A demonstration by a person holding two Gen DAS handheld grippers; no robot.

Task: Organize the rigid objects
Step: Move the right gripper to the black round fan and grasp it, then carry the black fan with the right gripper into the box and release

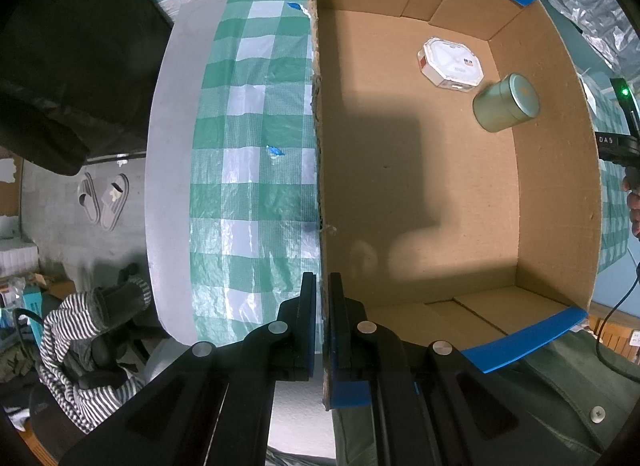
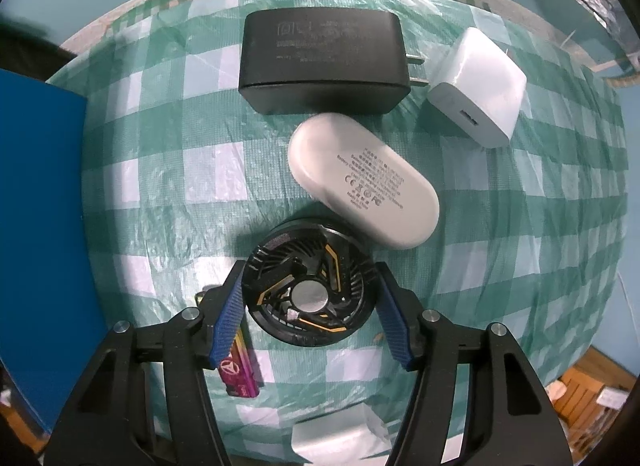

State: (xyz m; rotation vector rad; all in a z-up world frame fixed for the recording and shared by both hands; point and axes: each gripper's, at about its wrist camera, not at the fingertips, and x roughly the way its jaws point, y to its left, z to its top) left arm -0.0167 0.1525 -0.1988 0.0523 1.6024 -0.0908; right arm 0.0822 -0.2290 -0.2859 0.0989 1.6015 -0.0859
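One cardboard box [image 1: 440,193] sits on the green-checked tablecloth [image 1: 256,169] and holds two things: a white octagonal case [image 1: 450,62] lying flat and a green round tin [image 1: 505,102] just beside it, near the far corner. The left gripper [image 1: 322,286] has its jaws pressed together on the box's side wall, one finger inside and one outside.

Outside the box, five loose things lie on the cloth: one black power adapter [image 2: 322,61], one white charger cube [image 2: 478,85], one white oval case [image 2: 362,181], one round black fan [image 2: 308,282] and one pink stick [image 2: 238,370], partly hidden. The right gripper [image 2: 310,298] is spread about halfway, its blue pads on either side of the fan, close to its rim without clearly touching it.
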